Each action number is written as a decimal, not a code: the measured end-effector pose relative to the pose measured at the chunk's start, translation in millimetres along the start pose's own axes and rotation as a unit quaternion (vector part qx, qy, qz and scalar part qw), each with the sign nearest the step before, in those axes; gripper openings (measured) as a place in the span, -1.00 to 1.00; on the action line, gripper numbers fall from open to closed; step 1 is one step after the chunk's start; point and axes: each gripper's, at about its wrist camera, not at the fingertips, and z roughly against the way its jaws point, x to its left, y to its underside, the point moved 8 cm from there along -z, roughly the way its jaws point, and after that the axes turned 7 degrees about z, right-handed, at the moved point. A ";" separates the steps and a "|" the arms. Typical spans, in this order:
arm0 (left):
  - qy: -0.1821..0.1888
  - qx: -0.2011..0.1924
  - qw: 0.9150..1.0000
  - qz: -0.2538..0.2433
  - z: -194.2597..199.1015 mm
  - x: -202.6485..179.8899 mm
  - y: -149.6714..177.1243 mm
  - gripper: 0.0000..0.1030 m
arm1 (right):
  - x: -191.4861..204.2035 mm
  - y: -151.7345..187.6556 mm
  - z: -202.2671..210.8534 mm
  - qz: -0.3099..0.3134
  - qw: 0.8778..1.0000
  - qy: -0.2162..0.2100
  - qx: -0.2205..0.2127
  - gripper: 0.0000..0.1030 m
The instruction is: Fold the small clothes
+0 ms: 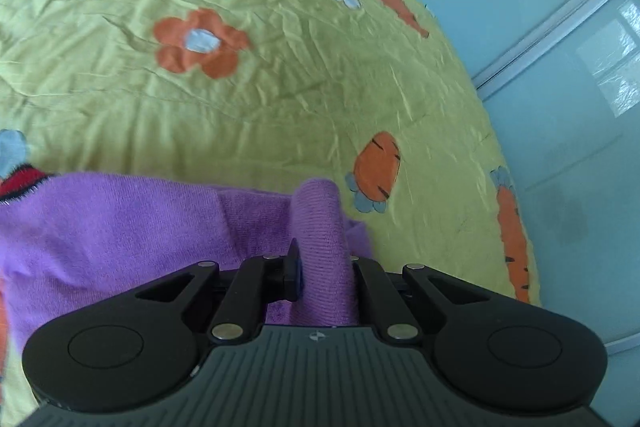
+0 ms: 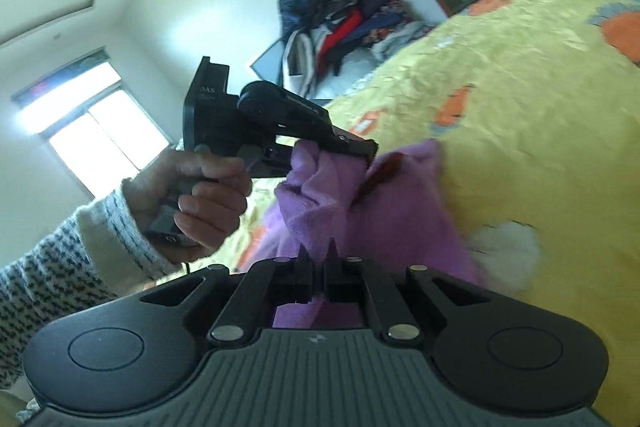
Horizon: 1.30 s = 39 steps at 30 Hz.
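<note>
Two claws, left claw (image 1: 324, 267) and right claw (image 2: 316, 267), pinch purple sweater (image 1: 120, 227) over yellow bedspread (image 1: 280, 87).

A home bedroom: quilted bed (image 1: 280, 87), piled clothes (image 2: 344, 23).

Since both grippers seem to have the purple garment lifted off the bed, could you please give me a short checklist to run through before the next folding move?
1. Left gripper shut on the purple garment: ok, a ribbed roll of fabric sits between its fingers.
2. Right gripper shut on the garment: ok, a thin pinch of fabric.
3. Right grip secure: cannot tell, only a small edge is caught.
4. Yellow bedspread free for laying down: ok, bare ahead of the garment.
5. Garment spread flat between the grippers: not ok, it hangs bunched.
6. Bedspread not caught in either gripper: cannot tell.
</note>
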 end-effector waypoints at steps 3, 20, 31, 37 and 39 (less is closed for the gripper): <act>-0.019 0.004 1.000 -0.007 -15.8 -6.8 3.4 -0.87 | -19.3 10.4 8.4 -0.016 1.000 0.017 0.010 -0.91; -0.059 -0.020 0.997 -0.050 -48.5 -40.2 12.5 -0.87 | -37.0 37.1 24.1 -0.033 0.996 0.073 0.026 -0.91; -0.019 -0.106 0.992 -0.063 54.0 -28.8 10.7 0.65 | -36.4 -17.8 32.0 0.088 0.991 0.089 0.043 0.19; -0.022 -0.105 0.993 -0.049 108.3 16.2 74.7 0.68 | -58.2 -72.8 -54.1 0.075 0.995 0.021 0.063 0.79; -0.029 -0.094 0.993 -0.061 105.9 21.5 101.6 0.70 | -72.8 -85.9 -83.9 0.041 0.996 0.010 0.078 0.68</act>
